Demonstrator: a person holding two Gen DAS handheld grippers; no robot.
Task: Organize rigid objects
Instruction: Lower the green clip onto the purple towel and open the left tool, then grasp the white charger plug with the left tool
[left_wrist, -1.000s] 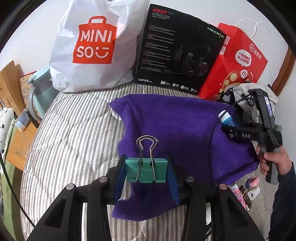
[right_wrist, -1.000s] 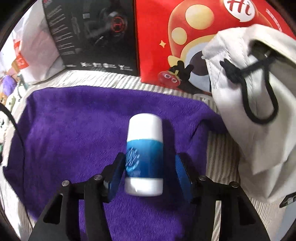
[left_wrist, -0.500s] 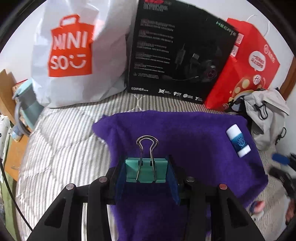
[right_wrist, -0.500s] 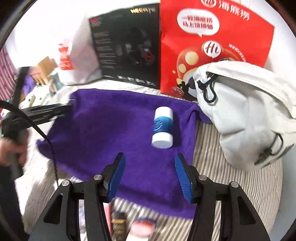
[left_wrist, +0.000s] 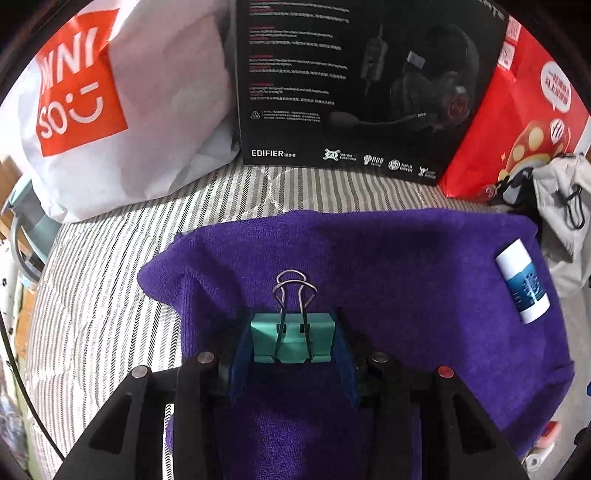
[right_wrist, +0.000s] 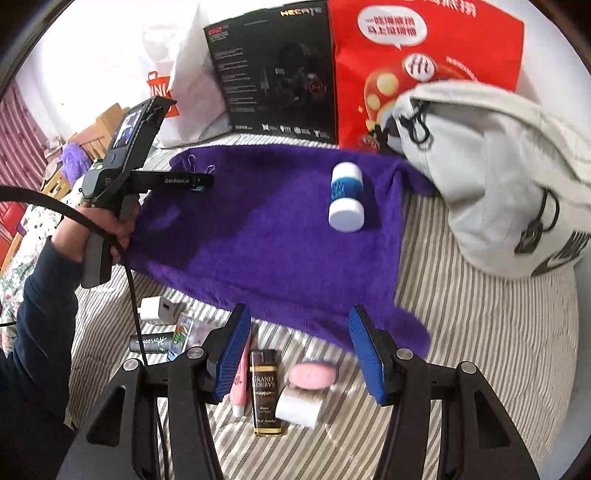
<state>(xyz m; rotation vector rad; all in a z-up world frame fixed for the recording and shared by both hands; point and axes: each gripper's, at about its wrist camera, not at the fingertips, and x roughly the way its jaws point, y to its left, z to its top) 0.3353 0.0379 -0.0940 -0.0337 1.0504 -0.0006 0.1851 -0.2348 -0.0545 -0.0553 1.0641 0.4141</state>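
Left hand-held gripper (left_wrist: 292, 345): blue pads pinching a teal binder clip (left_wrist: 293, 341) by its sides, wire handles pointing away toward the far side. It hangs over the near-left part of a purple towel (left_wrist: 388, 266) spread on a striped bed (left_wrist: 103, 288). In the right wrist view the same gripper (right_wrist: 201, 181) shows from the side, over the towel's far-left corner, gripped by a hand (right_wrist: 94, 229) in a dark sleeve (right_wrist: 33, 332).

Right hand-held gripper (right_wrist: 299, 354): pads spread wide, nothing between them, positioned above the towel's near edge.

Blue-and-white bottle (right_wrist: 346, 196): lies on its side on the right part of the towel, well apart from both grippers; also seen at the right edge of the left wrist view (left_wrist: 522, 280).

Loose items on the bed, near of the towel, below the right gripper: a dark lighter (right_wrist: 264, 391), a pink tube (right_wrist: 239, 384), a pink oval piece (right_wrist: 311, 374) on a white block, a white charger (right_wrist: 157, 309), a black tube (right_wrist: 153, 343).

Far side: white Miniso bag (left_wrist: 122, 110) at left, black headset box (left_wrist: 351, 85) in the middle, red paper bag (left_wrist: 517, 122) at right. A grey drawstring bag (right_wrist: 491, 173) sits right of the towel.
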